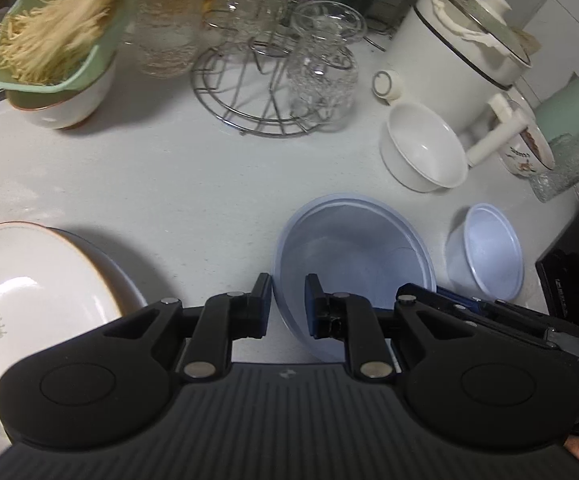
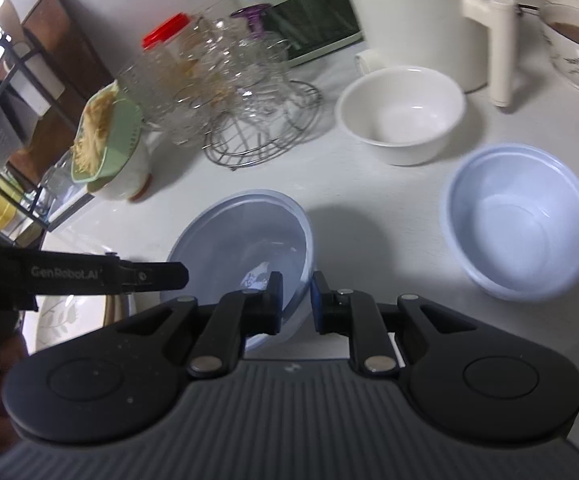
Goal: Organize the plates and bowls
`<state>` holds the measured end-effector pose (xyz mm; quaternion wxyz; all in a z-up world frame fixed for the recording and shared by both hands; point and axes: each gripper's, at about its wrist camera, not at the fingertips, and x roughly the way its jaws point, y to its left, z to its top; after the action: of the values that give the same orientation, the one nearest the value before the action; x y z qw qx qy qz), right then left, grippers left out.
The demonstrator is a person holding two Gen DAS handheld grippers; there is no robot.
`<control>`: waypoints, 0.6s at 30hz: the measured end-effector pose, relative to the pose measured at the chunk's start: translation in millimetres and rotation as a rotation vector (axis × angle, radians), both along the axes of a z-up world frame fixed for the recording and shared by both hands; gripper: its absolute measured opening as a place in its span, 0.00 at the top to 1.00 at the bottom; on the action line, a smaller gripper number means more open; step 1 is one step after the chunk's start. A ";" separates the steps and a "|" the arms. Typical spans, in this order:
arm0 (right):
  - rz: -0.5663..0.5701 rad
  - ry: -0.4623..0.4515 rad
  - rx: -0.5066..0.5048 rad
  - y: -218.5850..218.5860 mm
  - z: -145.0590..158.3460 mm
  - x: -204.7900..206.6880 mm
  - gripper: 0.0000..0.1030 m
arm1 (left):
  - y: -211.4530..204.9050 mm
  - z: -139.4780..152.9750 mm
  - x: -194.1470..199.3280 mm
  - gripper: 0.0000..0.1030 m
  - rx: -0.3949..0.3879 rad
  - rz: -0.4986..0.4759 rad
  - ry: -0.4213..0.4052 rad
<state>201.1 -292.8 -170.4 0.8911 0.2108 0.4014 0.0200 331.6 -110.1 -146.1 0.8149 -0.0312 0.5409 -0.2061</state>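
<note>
A translucent blue bowl [image 1: 353,264] [image 2: 249,240] sits tilted between both grippers. My left gripper [image 1: 288,306] closes on its left rim, one finger outside and one inside. My right gripper [image 2: 296,304] closes on its right rim the same way. A second pale blue bowl [image 2: 519,220] [image 1: 489,252] stands on the counter to the right. A white bowl [image 1: 423,146] [image 2: 401,114] stands behind. A cream floral plate [image 1: 29,304] [image 2: 69,316] lies on a stack at the left.
A wire rack of glass cups [image 1: 265,64] [image 2: 249,92] stands at the back. A green colander with noodles [image 1: 57,36] sits on a white bowl at back left. A white cooker pot [image 1: 461,36] and mugs [image 1: 569,116] stand at the right.
</note>
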 end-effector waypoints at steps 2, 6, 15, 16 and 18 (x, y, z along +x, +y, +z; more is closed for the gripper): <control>0.016 -0.007 -0.011 4.8 -0.1 4.5 0.83 | 4.3 -2.2 1.9 0.80 0.005 0.019 -0.001; 0.038 0.014 -0.031 11.9 -6.7 13.5 0.83 | 4.3 -8.8 2.7 0.80 0.054 0.009 -0.016; 0.029 0.007 -0.040 21.2 -9.9 9.0 0.81 | 10.3 -5.0 -0.4 0.80 0.105 -0.002 -0.051; 0.023 -0.001 -0.045 20.4 -7.6 7.3 0.81 | 10.5 -1.2 -1.6 0.80 0.103 -0.001 -0.060; 0.025 -0.018 -0.044 18.2 -3.2 4.3 0.78 | 11.7 6.8 -4.3 0.80 0.093 0.004 -0.065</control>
<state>205.4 -274.6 -173.6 0.8987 0.1858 0.3964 0.0243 327.3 -98.4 -139.2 0.8330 0.0124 0.5230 -0.1799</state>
